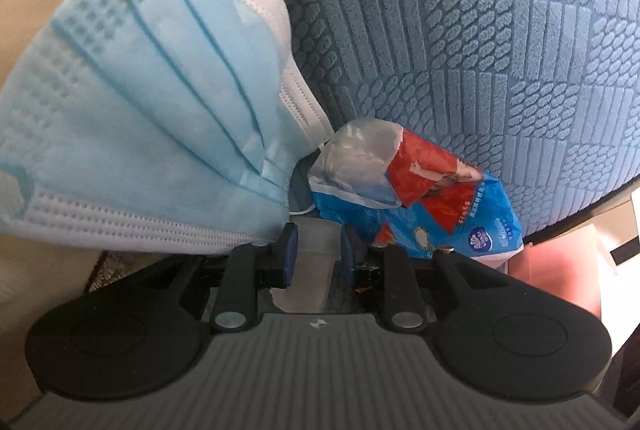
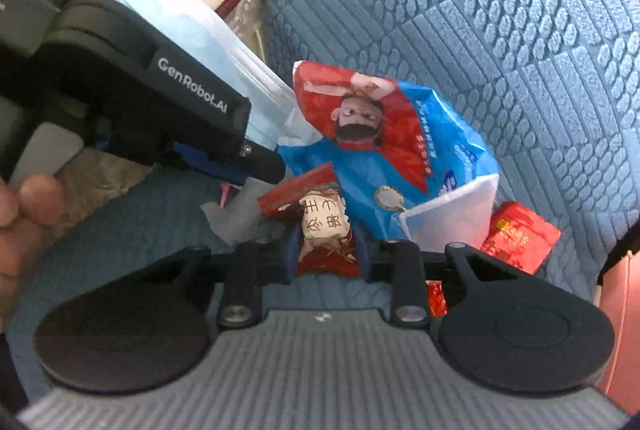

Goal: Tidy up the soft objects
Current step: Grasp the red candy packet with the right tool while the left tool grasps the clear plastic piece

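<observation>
A light blue face mask (image 1: 152, 101) lies at the left against a cream surface. Beside it is a blue and red tissue pack (image 1: 432, 205), also seen in the right wrist view (image 2: 380, 149). My left gripper (image 1: 316, 254) stands narrow, its pads against a pale grey sheet (image 1: 314, 262). In the right wrist view the left gripper (image 2: 248, 171) reaches in from the upper left, over the mask (image 2: 200, 29). My right gripper (image 2: 327, 254) is shut on a red packet with a white label (image 2: 324, 230), just below the tissue pack.
A blue textured cushion (image 1: 480, 49) rises behind everything. A second red packet (image 2: 520, 238) lies at the right, by the tissue pack. Something pink (image 1: 560, 270) sits at the right edge. A person's fingers (image 2: 24, 213) show at the left.
</observation>
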